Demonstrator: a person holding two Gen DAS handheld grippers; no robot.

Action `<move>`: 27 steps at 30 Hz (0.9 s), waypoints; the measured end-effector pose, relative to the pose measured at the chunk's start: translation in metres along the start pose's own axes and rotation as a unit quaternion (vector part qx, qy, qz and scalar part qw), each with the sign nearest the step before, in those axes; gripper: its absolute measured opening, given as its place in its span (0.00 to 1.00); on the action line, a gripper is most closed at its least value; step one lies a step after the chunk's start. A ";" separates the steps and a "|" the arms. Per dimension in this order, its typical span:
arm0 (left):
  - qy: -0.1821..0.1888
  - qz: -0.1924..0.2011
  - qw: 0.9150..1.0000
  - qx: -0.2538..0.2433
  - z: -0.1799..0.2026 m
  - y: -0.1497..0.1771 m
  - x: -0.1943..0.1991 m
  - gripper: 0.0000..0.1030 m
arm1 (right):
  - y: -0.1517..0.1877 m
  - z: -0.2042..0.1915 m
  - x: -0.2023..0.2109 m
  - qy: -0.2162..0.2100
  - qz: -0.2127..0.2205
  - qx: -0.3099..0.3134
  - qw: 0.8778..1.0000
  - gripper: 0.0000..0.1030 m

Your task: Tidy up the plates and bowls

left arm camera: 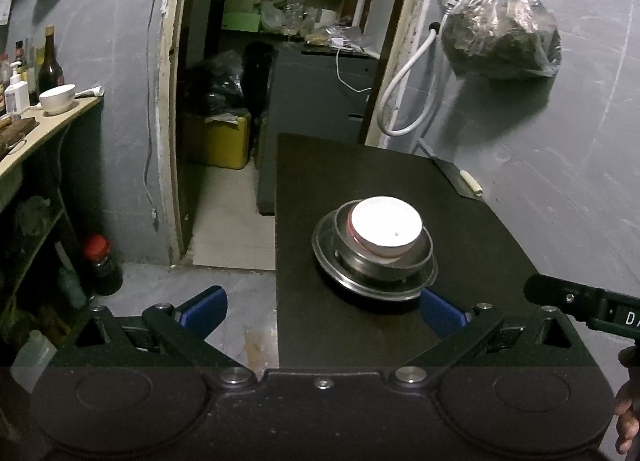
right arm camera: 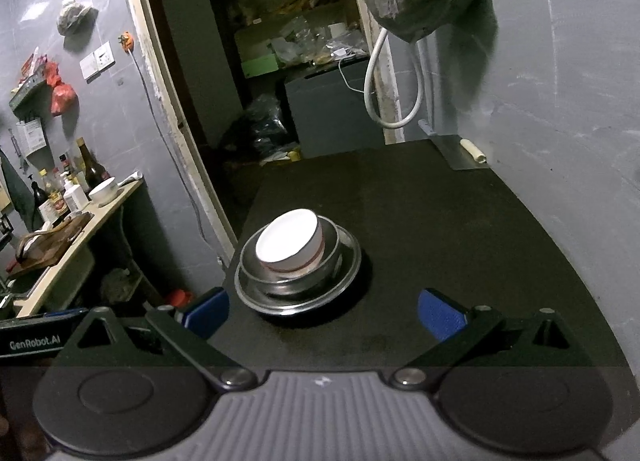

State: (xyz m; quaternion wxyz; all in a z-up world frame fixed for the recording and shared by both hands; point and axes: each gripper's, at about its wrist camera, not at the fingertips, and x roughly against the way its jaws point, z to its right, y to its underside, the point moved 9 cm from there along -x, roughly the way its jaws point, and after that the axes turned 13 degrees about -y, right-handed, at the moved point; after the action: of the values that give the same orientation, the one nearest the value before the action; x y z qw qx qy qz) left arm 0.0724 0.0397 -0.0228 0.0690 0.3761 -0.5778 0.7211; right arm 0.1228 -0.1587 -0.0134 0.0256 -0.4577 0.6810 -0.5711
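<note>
A white bowl (left arm camera: 387, 225) sits inside a steel bowl (left arm camera: 416, 261), which sits on a steel plate (left arm camera: 328, 257), stacked on the black table (left arm camera: 360, 181). The same white bowl (right arm camera: 289, 241), steel bowl (right arm camera: 260, 277) and steel plate (right arm camera: 352, 261) show in the right wrist view on the table (right arm camera: 460, 241). My left gripper (left arm camera: 324, 311) is open and empty, just short of the stack. My right gripper (right arm camera: 324, 313) is open and empty, close in front of the stack. The right gripper's body (left arm camera: 580, 301) shows at the right edge of the left wrist view.
A metal sheet with a small roll (left arm camera: 466, 181) lies at the table's far right by the wall. A hanging bag (left arm camera: 504, 33) and white hose (left arm camera: 404, 77) are on the wall. A shelf with bottles and a white bowl (left arm camera: 58, 99) stands left. A doorway (left arm camera: 280, 61) opens behind.
</note>
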 end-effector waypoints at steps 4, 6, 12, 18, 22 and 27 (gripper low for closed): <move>0.006 0.006 1.000 -0.003 -0.007 0.007 0.012 0.99 | 0.009 -0.011 0.013 0.006 0.007 0.002 1.000 1.00; 0.008 0.010 1.000 -0.003 -0.010 0.010 0.018 0.99 | 0.012 -0.016 0.018 0.008 0.010 0.005 1.000 1.00; 0.014 0.017 1.000 -0.003 -0.019 0.018 0.033 0.99 | 0.019 -0.029 0.031 0.012 0.019 0.012 1.000 1.00; 0.016 0.020 1.000 -0.010 -0.025 0.027 0.043 0.99 | 0.024 -0.034 0.036 0.015 0.024 0.012 1.000 1.00; 0.019 0.020 1.000 -0.011 -0.031 0.034 0.045 0.99 | 0.034 -0.040 0.041 0.017 0.024 0.012 0.999 1.00; 0.016 0.019 1.000 -0.017 -0.035 0.045 0.044 0.99 | 0.045 -0.043 0.047 0.025 0.023 0.018 0.999 1.00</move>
State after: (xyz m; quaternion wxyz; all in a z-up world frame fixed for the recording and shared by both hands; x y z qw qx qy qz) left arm 0.0009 0.0417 -0.0325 0.0712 0.3522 -0.5954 0.7186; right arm 0.0445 -0.1603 -0.0119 0.0300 -0.4268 0.6810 -0.5943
